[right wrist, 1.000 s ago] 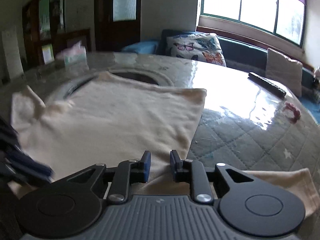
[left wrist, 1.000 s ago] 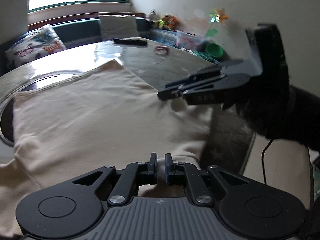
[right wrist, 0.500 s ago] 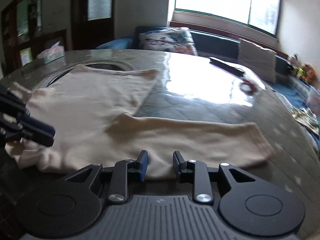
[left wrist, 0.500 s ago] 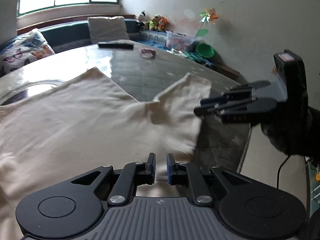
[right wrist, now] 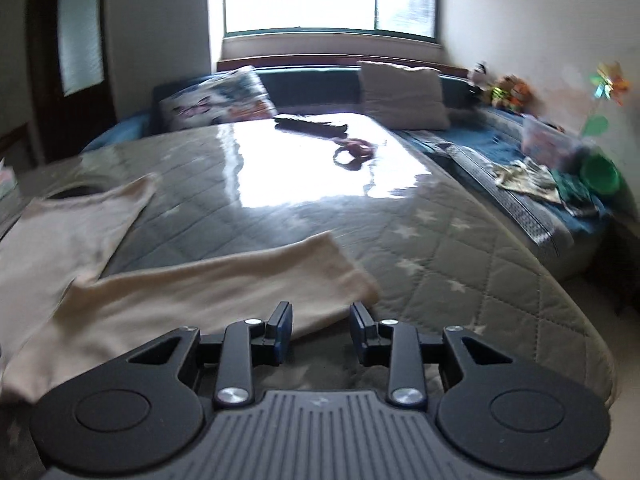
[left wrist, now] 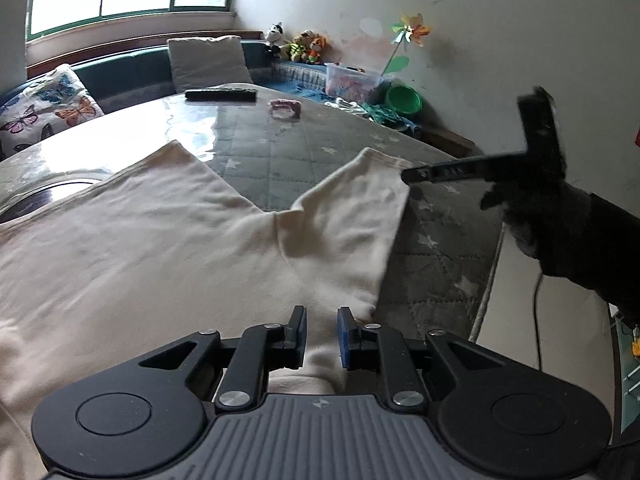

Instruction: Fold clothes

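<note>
A cream long-sleeved top [left wrist: 160, 240] lies spread flat on the quilted table. One sleeve [right wrist: 224, 288] stretches to the right, its cuff near the table's right edge. My left gripper [left wrist: 322, 330] hovers low over the top's near edge, jaws slightly apart with cloth showing between them. My right gripper [right wrist: 320, 320] is open just in front of the sleeve cuff; it also shows in the left wrist view [left wrist: 416, 176] beside the cuff.
A remote control [left wrist: 220, 94] and a pink hair tie [left wrist: 285, 105] lie on the glossy far part of the table [right wrist: 460, 248]. Cushions [right wrist: 404, 94] and a bench stand behind it. Toys, a plastic box and a green bowl [right wrist: 600, 174] line the right wall.
My right gripper has swung right, from over the top's body to the sleeve cuff, and opened wider. The left gripper opened slightly. The sleeve now lies stretched out to the right.
</note>
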Demonstrator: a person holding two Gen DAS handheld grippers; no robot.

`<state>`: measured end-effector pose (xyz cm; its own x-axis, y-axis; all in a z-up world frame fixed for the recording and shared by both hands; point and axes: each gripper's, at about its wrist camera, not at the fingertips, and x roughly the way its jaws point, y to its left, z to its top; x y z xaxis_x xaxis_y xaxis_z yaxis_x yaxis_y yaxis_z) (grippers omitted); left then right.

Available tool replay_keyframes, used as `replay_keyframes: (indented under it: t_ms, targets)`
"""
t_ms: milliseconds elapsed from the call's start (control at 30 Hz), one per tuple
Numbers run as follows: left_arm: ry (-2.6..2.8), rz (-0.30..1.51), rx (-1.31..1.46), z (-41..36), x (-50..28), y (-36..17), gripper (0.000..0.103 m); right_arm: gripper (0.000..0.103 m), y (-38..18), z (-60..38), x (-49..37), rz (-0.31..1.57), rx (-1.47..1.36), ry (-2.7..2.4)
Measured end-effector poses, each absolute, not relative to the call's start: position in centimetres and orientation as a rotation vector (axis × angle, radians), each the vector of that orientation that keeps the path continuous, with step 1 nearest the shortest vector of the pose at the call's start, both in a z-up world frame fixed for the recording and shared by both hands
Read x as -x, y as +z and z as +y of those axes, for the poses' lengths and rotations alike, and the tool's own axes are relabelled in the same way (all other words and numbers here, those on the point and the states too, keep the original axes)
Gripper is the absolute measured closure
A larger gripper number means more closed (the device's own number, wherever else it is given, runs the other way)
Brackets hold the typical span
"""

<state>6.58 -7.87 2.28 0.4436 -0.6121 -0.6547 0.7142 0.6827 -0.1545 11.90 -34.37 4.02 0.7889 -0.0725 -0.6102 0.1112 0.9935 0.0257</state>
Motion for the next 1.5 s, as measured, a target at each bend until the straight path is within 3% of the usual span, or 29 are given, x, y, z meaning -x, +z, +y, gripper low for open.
replay_keyframes:
  t_ms: [267, 367, 433, 833, 1167, 1500]
  targets:
    - [-0.846, 0.768, -0.17, -8.6, -6.2, 1.5, 0.082, 0.067, 2.8, -35.9, -13.1, 0.626, -0.18, -0.177]
    - [-0.83, 0.755, -0.163, -8.4, -6.2, 1.8, 0.071, 0.076, 2.7, -35.4, -13.2, 0.623, -0.154, -0.183]
    - [-0.818, 0.745, -0.159, -8.2, -6.3, 2.1, 0.068, 0.093, 2.8, -35.5, -13.2, 0.619, -0.162, -0.185]
    - [-0.779, 0.745, -0.177, -8.7, -7.2, 1.3, 0.064, 0.097, 4.0, -36.6, -12.7, 0.601, -0.197, -0.195]
    - [-0.752, 0.713, -0.134, -6.9, -7.1, 2.0, 0.064, 0.098, 12.3, -33.4, -11.0, 0.458, -0.13, -0.042]
    - [-0.595, 0.668, -0.042, 0.0, -6.1, 3.2, 0.064, 0.098, 19.2, -23.6, -9.7, 0.336, 0.021, 0.228]
